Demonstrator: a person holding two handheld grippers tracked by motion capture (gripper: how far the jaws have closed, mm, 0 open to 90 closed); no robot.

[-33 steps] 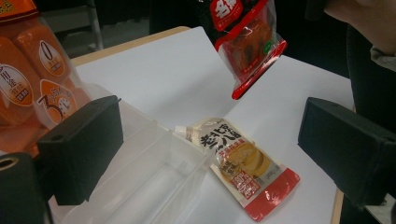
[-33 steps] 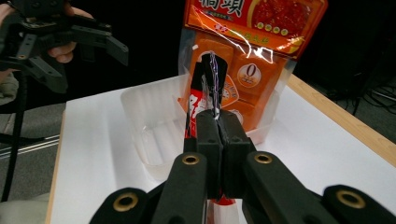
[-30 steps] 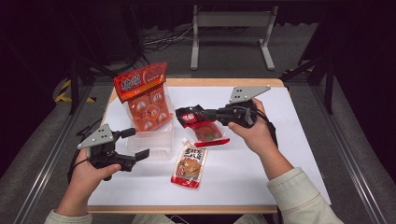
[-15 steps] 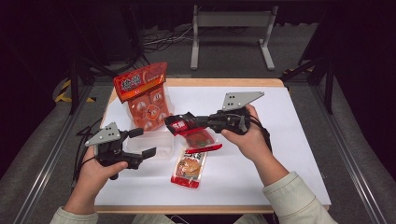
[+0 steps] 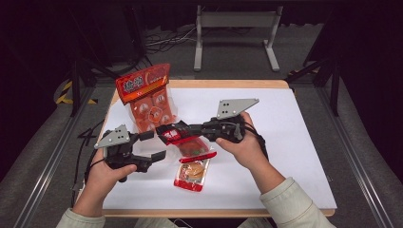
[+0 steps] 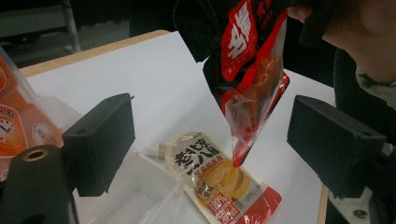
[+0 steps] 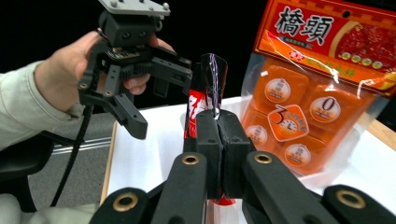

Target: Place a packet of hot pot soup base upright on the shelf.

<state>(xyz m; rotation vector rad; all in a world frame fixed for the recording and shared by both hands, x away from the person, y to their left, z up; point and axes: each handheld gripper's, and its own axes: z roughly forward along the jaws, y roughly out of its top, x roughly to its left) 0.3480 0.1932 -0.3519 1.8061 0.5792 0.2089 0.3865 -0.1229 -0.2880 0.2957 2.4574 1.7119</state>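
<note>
At 3 o'clock of left gripper (image 5: 153, 145), parted, closing: red-black plastic snack pouch (image 5: 173, 134) | long axis hanging down | right gripper (image 5: 177, 133) clamped on pouch

An orange snack bag (image 5: 149, 97) stands behind a flat sauce pouch (image 5: 192, 173), perhaps in a clear tray (image 6: 140, 196)

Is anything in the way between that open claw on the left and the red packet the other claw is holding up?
Nothing visible. The left gripper has open jaws that have just been closing a little, and only air lies between them and the red packet, which hangs pinched in the right gripper above the yellow pouch.
</note>
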